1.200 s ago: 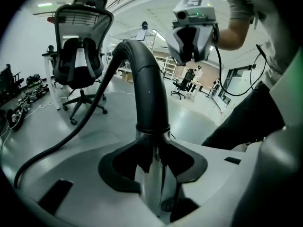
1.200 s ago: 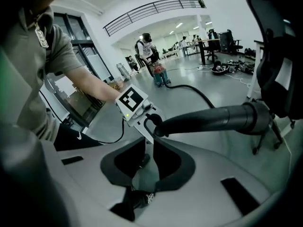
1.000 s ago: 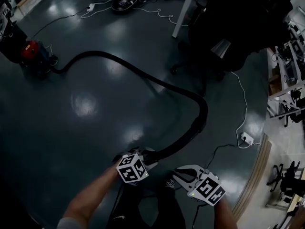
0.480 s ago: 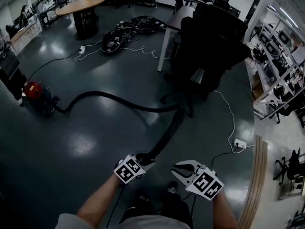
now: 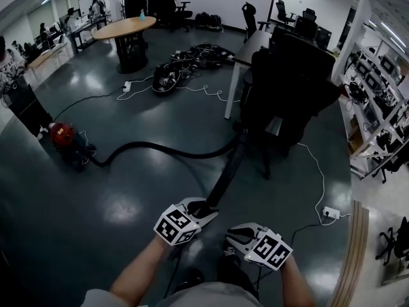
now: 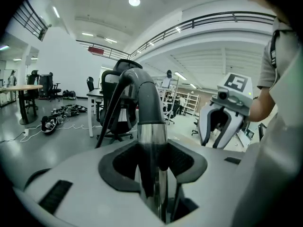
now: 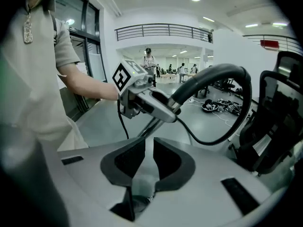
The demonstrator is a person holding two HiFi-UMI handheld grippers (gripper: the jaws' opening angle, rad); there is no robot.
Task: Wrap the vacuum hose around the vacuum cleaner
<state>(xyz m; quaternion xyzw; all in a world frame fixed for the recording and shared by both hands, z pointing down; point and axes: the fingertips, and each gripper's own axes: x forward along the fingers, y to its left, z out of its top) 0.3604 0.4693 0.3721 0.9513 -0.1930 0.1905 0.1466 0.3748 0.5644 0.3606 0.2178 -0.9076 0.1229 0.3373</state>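
Hose has straightened since a second ago: the wide loop on the floor right of the grippers is gone, and the head view has tipped up to show more of the room. Dark glossy floor (image 5: pixel 128 210) fills the head view, with a tall black office chair (image 5: pixel 287 88) right of centre. Long black vacuum hose (image 5: pixel 166 151) runs from the small red-topped vacuum cleaner (image 5: pixel 64 136) at far left, along the floor to the chair's foot, then bends back to the left gripper (image 5: pixel 203 211).

Only the left gripper view shows the grip: jaws partly spread, pads clamped on the shiny metal tube (image 6: pixel 152 141) at the hose end, which stands upright between them. Only the right gripper view shows the right gripper (image 7: pixel 147 162) with a narrow gap and nothing in it. It sits just beside the left one.

Vacuum cleaner shows in the head view alone, well apart from both grippers. Its lower body is too dark to make out. Hose is partly lost against the chair's shadow. Tube's lower end is cut off inside the left gripper.
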